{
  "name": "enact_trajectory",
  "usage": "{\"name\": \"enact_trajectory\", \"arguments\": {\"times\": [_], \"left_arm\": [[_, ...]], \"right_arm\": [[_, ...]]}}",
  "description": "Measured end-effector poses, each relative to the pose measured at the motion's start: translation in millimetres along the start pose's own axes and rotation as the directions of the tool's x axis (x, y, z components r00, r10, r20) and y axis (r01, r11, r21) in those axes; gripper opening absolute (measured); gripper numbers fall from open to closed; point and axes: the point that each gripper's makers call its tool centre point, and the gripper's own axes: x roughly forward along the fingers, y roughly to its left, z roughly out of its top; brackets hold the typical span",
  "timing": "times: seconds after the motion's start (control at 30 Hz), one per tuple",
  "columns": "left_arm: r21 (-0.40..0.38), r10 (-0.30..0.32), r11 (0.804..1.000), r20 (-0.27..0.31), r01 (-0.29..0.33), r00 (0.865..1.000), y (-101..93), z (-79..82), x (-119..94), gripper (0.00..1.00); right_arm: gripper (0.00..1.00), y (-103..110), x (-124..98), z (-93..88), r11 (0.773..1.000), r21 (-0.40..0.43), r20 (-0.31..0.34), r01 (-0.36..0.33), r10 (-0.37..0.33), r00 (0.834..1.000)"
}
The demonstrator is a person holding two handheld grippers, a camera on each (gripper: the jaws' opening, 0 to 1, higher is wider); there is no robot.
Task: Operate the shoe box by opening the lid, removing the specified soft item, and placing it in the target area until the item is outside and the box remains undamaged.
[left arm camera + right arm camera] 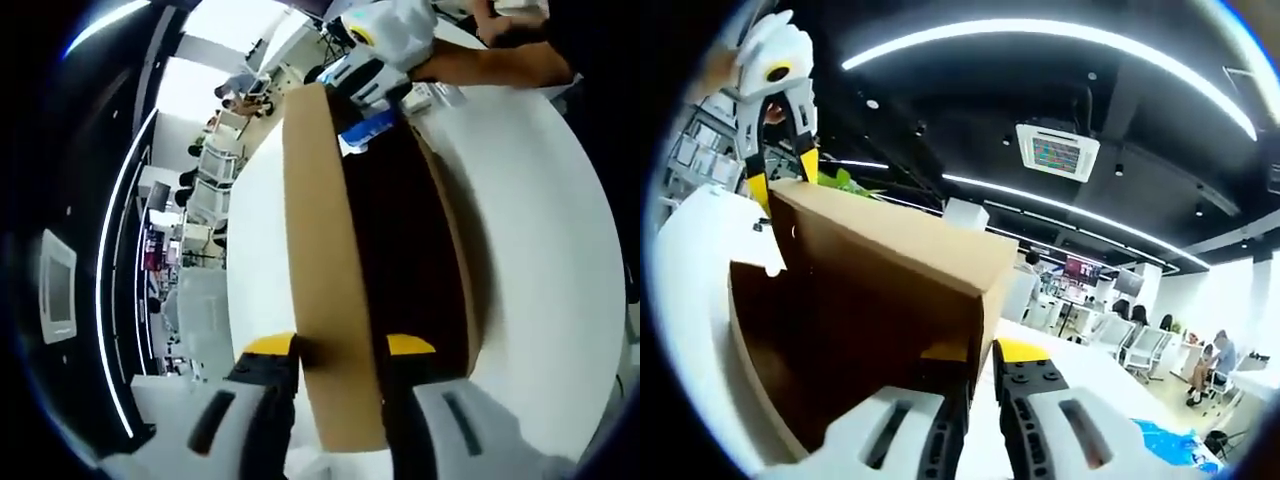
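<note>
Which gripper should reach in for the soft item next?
Probably the right gripper: it pinches just a lid corner, while the left gripper clamps the lid's edge, holding it up. Item itself unseen.

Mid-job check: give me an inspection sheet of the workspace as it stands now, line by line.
Surface: white table, bare where it shows.
Job's things: brown cardboard shoe box; its lid is raised. Interior is dark; I cannot tell whether the soft item is inside.
Clutter: a blue item at the box's far end; I cannot tell what it is.
Grippers: left gripper has its jaws either side of the lid's edge, apparently clamped on it. Right gripper is on the box's corner, jaws nearly together.
Cables: nothing seen.
Surroundings: open office with ceiling light strips, a ceiling unit, desks, chairs and people in the distance.
</note>
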Motion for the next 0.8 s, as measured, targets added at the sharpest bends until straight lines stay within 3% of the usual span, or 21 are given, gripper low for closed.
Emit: {"name": "enact_trajectory", "arguments": {"times": [0.2,0.33,0.53,0.67,0.8], "left_arm": [[-0.022,0.008,1.0,-0.005,-0.008,1.0,-3.1,-0.3,0.6,0.31],[-0.03,0.01,1.0,-0.007,-0.01,1.0,-7.0,0.1,0.5,0.31],[-0.031,0.029,0.999,-0.007,-0.03,1.0,-14.8,1.2,2.2,0.31],[-0.057,0.035,0.998,0.017,-0.034,0.999,-16.5,1.8,2.5,0.31],[-0.052,0.036,0.998,0.023,-0.035,0.999,-17.9,2.6,2.8,0.31]], "right_arm": [[0.07,1.8,-1.0,-1.3,0.999,0.028,-0.014,-0.017,0.017,1.0],[0.15,6.5,-3.5,-2.3,0.995,0.088,-0.055,-0.053,0.058,0.997],[0.26,14.2,-37.8,6.3,0.991,0.054,-0.101,-0.125,0.13,0.986],[0.41,17.4,-65.4,8.5,0.976,-0.029,-0.186,-0.216,0.207,0.96],[0.5,22.4,-90.9,32.3,0.93,-0.115,-0.25,-0.349,0.313,0.916]]}}
